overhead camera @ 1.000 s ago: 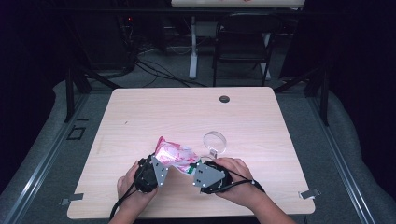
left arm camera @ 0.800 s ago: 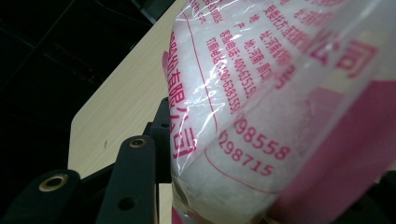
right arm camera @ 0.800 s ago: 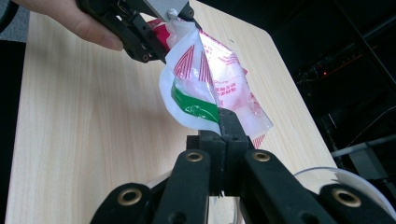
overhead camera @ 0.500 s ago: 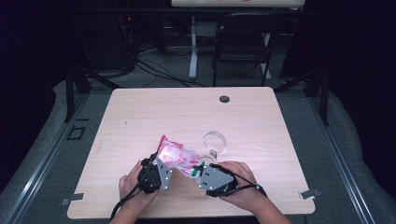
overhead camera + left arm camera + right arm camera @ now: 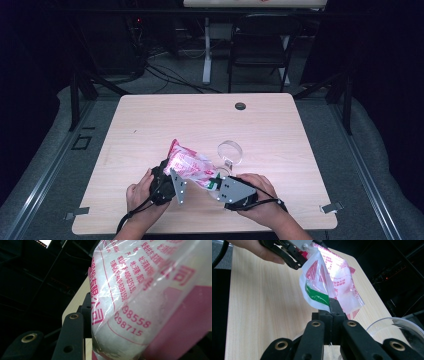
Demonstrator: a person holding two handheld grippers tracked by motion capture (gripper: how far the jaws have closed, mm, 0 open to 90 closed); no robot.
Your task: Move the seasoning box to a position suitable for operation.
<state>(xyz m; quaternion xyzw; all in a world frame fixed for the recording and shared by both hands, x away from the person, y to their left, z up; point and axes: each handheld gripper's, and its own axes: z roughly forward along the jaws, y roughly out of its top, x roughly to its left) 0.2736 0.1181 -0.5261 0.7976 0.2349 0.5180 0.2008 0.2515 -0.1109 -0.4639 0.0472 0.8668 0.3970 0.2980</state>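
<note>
The bag (image 5: 189, 167) hangs slantwise between both grippers, just left of the clear bowl (image 5: 230, 152): right gripper (image 5: 333, 305) pinches its green-striped corner, left gripper (image 5: 167, 177) clamps the opposite end.

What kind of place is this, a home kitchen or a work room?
Probably a lab or recording studio: the bare wooden table stands among dark curtains, with cables on the grey floor behind it and a black chair beside a second desk.
</note>
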